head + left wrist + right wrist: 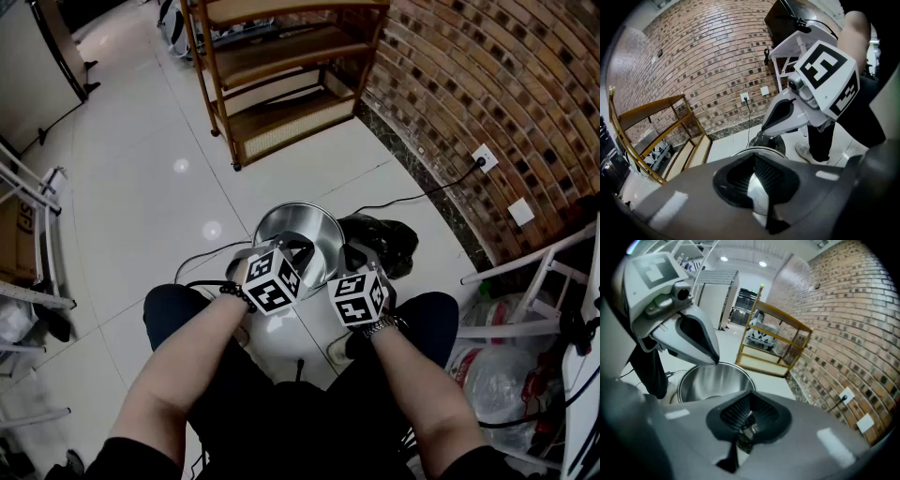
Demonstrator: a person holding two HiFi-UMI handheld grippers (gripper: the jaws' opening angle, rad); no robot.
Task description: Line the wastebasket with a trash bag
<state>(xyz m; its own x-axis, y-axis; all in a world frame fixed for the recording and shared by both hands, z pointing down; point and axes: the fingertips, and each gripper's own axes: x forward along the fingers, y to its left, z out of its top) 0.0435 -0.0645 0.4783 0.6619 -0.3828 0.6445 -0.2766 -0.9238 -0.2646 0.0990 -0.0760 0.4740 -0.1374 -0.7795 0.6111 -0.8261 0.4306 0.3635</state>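
Note:
A round stainless-steel wastebasket (300, 239) stands open on the white tile floor just ahead of the person's knees, with bare metal inside. Beside it on the right lies a crumpled black trash bag (380, 239). My left gripper (292, 253) hovers over the basket's near rim, shut, with nothing gripped. My right gripper (354, 262) is level with it, between basket and bag, also shut. In the left gripper view the closed jaws (757, 187) point at the rim (759, 150) and the bag (771, 140). The right gripper view shows its closed jaws (745, 425) beside the basket (712, 380).
A wooden shelf unit (281, 84) stands further back against the brick wall (487, 94). A black cable runs from a wall socket (484, 157) to the floor. At the right are a white rack (534, 291) and clear plastic bags (497, 375); another white rack (37, 216) is on the left.

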